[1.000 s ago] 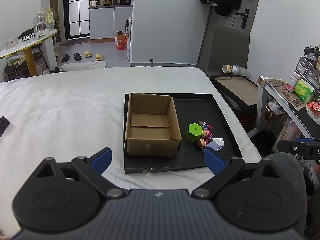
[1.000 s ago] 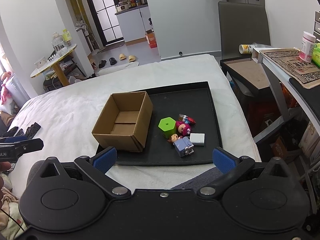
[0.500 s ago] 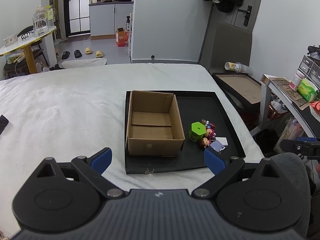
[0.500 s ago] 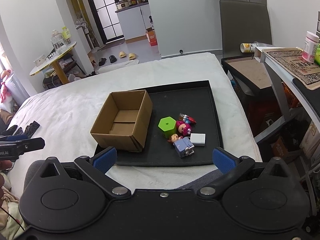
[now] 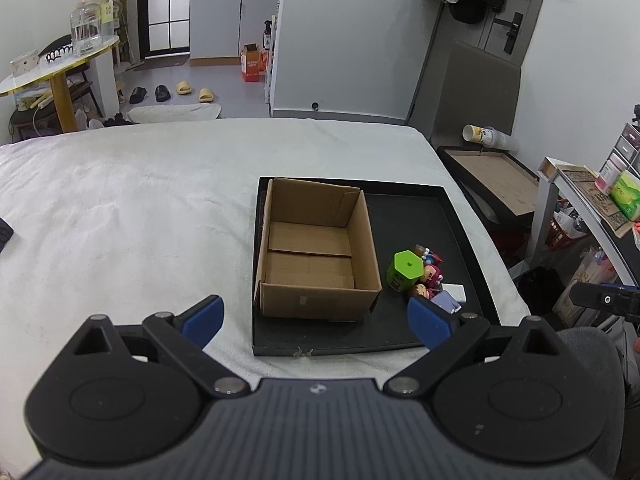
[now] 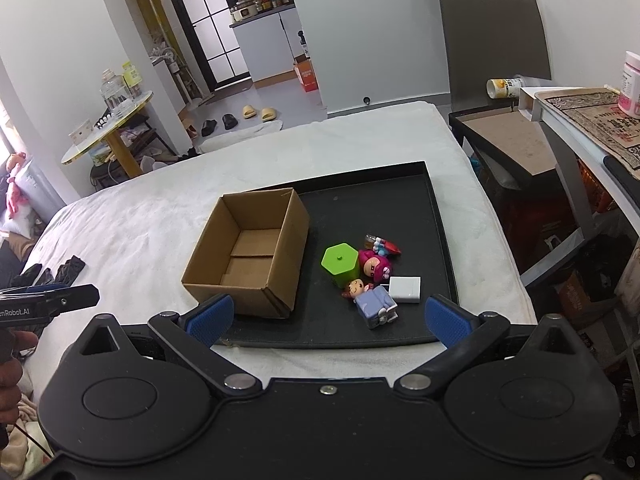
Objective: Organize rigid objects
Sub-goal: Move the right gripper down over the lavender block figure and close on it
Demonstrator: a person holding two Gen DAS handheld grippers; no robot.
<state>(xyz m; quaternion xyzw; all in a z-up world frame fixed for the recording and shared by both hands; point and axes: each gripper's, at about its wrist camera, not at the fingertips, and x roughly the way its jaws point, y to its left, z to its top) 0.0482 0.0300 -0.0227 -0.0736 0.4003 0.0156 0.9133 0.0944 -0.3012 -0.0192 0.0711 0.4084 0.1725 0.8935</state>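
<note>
White bed [image 6: 132,232]; left gripper [image 6: 52,300] reads "enRobot.AI".

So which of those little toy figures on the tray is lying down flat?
The doll in the pale blue dress, nearest the grippers beside the white block. The pink-haired figure sits upright against the green hexagonal box.

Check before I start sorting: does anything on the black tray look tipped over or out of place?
The blue-bodied figurine lies on its side beside the green hexagonal block, in a loose pile. The cardboard box sits upright and empty.
</note>
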